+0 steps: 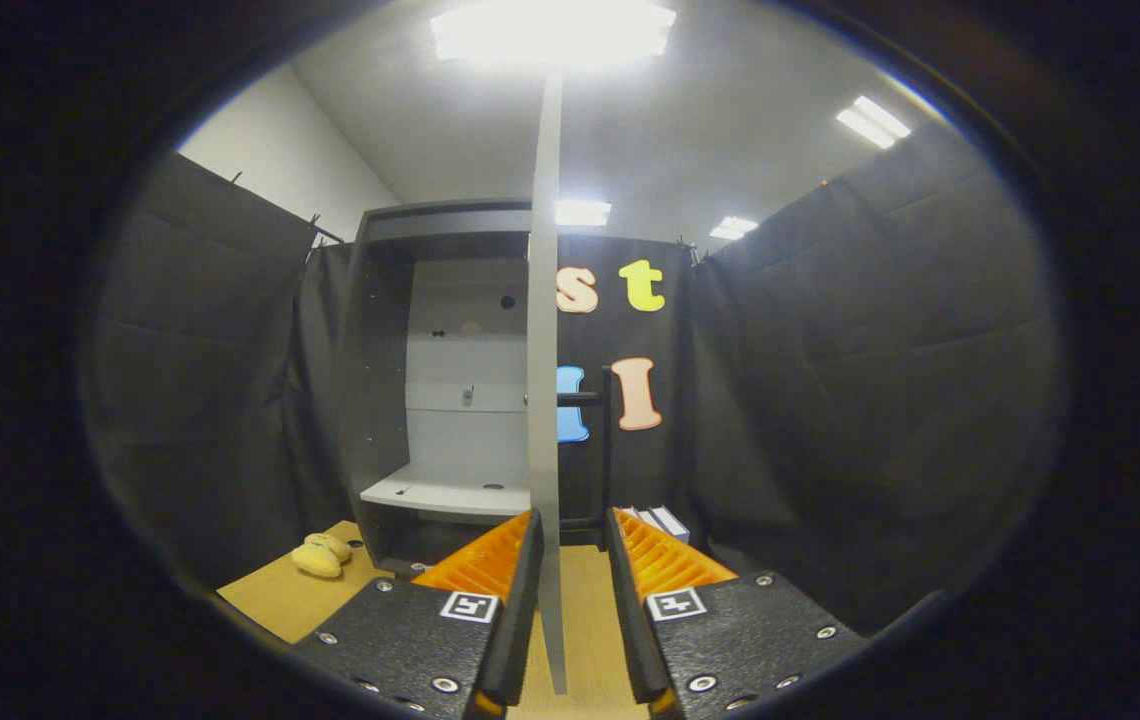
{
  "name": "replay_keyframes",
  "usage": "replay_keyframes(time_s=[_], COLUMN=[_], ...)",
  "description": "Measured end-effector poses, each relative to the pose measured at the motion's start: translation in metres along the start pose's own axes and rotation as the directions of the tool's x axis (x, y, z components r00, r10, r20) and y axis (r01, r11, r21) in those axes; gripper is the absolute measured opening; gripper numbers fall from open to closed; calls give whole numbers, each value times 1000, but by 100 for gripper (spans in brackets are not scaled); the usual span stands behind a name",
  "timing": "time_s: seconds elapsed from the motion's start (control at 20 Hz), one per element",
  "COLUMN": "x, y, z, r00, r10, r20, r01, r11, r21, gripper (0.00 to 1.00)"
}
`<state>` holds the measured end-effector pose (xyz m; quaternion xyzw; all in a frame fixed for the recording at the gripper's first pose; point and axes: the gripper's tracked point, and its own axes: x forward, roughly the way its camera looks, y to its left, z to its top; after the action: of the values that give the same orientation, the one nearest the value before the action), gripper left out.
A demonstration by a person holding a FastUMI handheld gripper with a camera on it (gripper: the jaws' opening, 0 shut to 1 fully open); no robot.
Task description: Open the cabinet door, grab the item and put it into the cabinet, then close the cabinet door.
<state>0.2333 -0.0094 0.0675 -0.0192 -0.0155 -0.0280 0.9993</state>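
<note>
Black cloth walls close the booth on both sides, with ceiling lights glaring above and a pale wooden tabletop running forward under the camera. At the back of it stands a grey cabinet with its inside laid bare: a light back panel and one white shelf low down.

Its door is swung out and seen edge-on, a thin upright slab running from the ceiling glare down to the tabletop. That edge passes right between the fingers of the hand-held gripper. The fingers are spread, with the door edge close against the left one and a clear gap to the right one. They are not pressing on the door from both sides, so nothing is gripped.

The item to store looks to be the small yellow soft thing lying on the tabletop, ahead and well off to the left of the fingers, just beside the cabinet's lower front corner. It lies long and low, its length running roughly across the line of the fingers. Some white books or boxes sit beyond the right finger.

With the door apparently open wide enough, the next move turns on that leftward offset. The gripper must back off the door edge, swing left and drop low. The shelf opening stands just behind and to the right of the yellow thing.
</note>
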Motion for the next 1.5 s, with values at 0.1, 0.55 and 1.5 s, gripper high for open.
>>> replay_keyframes(time_s=[0.1, 0.55, 1.5], x=[-5, 10, 8], y=[24, 114, 252], z=[6, -69, -303], r00=[997, 991, 888], r10=[33, 131, 322], r20=[66, 38, -328], r01=[-34, -133, -307], r11=[999, 990, 947], r21=[7, 52, 97], gripper=[62, 95, 95])
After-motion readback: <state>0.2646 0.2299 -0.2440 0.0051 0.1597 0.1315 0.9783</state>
